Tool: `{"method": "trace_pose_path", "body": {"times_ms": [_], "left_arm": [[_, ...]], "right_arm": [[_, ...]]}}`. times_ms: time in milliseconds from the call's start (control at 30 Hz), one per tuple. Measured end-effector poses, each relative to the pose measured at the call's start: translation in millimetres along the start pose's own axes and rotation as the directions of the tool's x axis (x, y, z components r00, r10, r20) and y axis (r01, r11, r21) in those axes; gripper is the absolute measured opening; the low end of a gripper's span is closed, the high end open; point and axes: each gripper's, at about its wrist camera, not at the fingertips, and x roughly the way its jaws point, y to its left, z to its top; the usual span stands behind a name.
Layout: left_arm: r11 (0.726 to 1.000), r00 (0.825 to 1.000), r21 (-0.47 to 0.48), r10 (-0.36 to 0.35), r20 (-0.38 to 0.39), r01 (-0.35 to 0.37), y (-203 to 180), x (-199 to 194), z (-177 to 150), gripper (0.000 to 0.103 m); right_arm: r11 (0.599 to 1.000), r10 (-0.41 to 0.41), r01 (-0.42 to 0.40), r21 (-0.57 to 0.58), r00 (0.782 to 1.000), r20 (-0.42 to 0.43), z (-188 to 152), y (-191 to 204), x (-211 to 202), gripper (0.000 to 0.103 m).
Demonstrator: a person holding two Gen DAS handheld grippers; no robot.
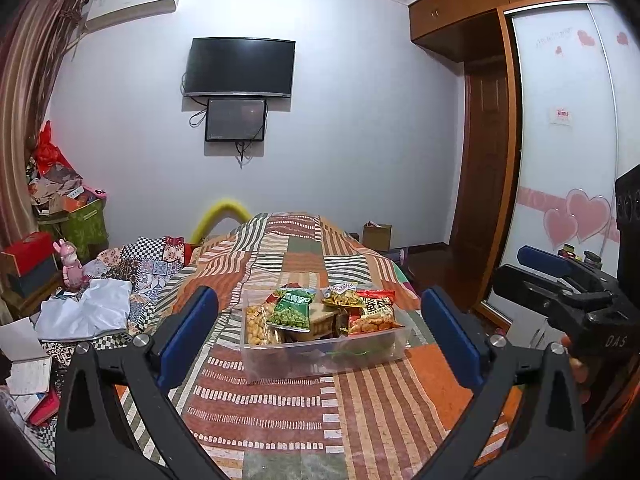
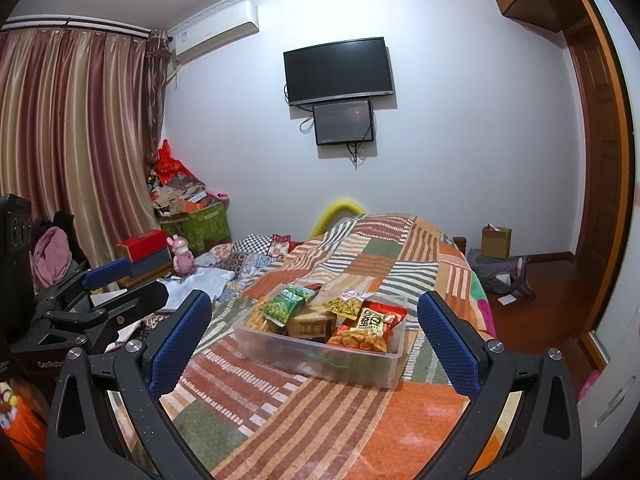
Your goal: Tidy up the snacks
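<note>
Clutter off the left tool's (image 1: pixel 320 334) left side: curtain (image 2: pixel 72 148), stacked boxes and bags (image 1: pixel 68 216), a pink rabbit figure (image 1: pixel 72 266), white cloth (image 1: pixel 90 308), notebooks at frame edge. Nothing between either tool and the bin. Left tool released, jaws spread wide, empty. Clear plastic bin (image 1: pixel 320 354) sits straight ahead of it on the bed (image 1: pixel 280 408), centred between its fingers but well forward, not touched. Bin holds the snack packets: green pea bag (image 1: pixel 291 310) to the left, yellow bag (image 1: pixel 340 296) behind, red-orange bag (image 1: pixel 374 314) to the right, others underneath, labels unreadable. Right tool (image 2: pixel 314 338) also released and empty, same bin ahead of it, slightly right of centre. Bed has a striped patchwork cover. Far wall carries a TV (image 1: pixel 239 67) with a smaller screen (image 1: pixel 236 119) below, AC unit (image 2: pixel 218 30) upper left. Wardrobe (image 1: pixel 568 128) with heart stickers to the right. Cardboard box (image 2: pixel 496 242) on the floor past the bed. Bin's lower contents blurred through the plastic.
</note>
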Motion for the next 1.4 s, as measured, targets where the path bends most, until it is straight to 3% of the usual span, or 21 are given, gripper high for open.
{"method": "trace_pose_path", "body": {"times_ms": [1400], "left_arm": [[0.999, 0.999, 0.010, -0.052, -0.010, 0.052, -2.1, -3.5, -1.0, 0.103]], "right_arm": [[1.000, -0.002, 0.002, 0.000, 1.000, 0.005, 4.3, -4.6, -4.7, 0.103]]}}
